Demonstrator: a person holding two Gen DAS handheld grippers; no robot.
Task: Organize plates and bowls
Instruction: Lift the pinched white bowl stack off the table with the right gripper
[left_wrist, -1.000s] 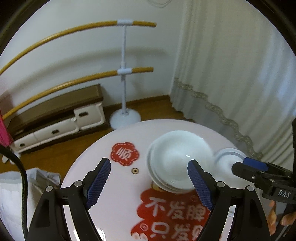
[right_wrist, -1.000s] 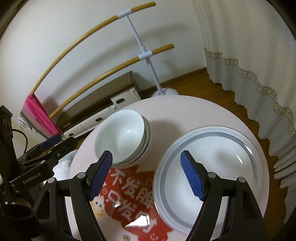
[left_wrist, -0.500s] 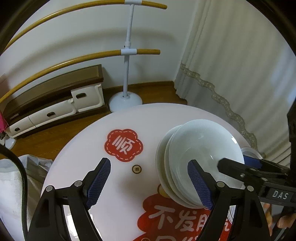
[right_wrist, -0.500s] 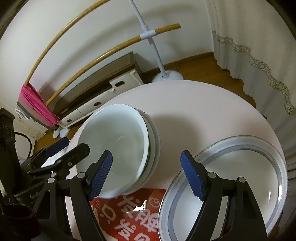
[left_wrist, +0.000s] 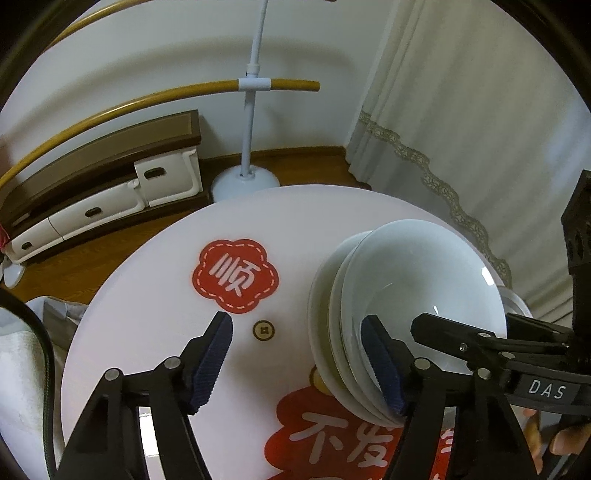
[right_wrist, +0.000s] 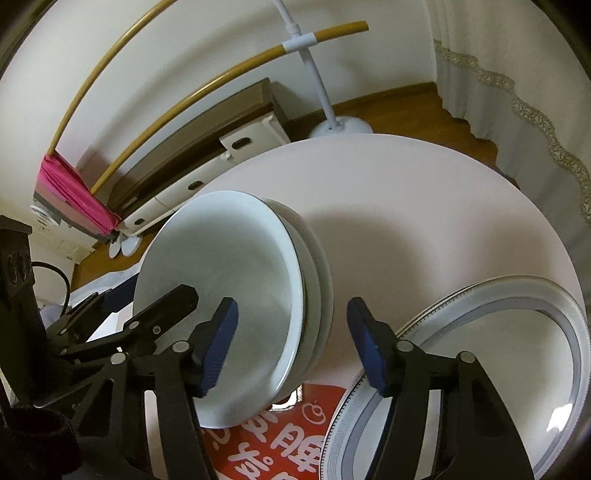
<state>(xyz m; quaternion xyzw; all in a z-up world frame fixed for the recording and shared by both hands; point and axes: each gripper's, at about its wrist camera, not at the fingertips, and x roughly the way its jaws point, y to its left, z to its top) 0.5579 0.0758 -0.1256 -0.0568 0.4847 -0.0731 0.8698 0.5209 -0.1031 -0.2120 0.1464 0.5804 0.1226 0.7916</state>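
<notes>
1. stack of white bowls (left_wrist: 424, 295) sits on the round tabletop (left_wrist: 155, 317), just beside the grey-rimmed plate (right_wrist: 461, 369).
2. left gripper (left_wrist: 301, 360): jaws have just been closing, still parted; one pad inside the top bowl, the other over bare tabletop, no grip seen.
3. right gripper (right_wrist: 293, 345): jaws likewise just closing, straddling the stack's rim, pads not pressing.

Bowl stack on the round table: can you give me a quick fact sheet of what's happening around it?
Bowls: white stack, nested, on pink table
Plate: grey-rimmed, beside the stack, apart
Left gripper: open, fingers just closing, stack's edge between them, not pressed
Right gripper: same, at the opposite edge
Held: nothing yet
</notes>
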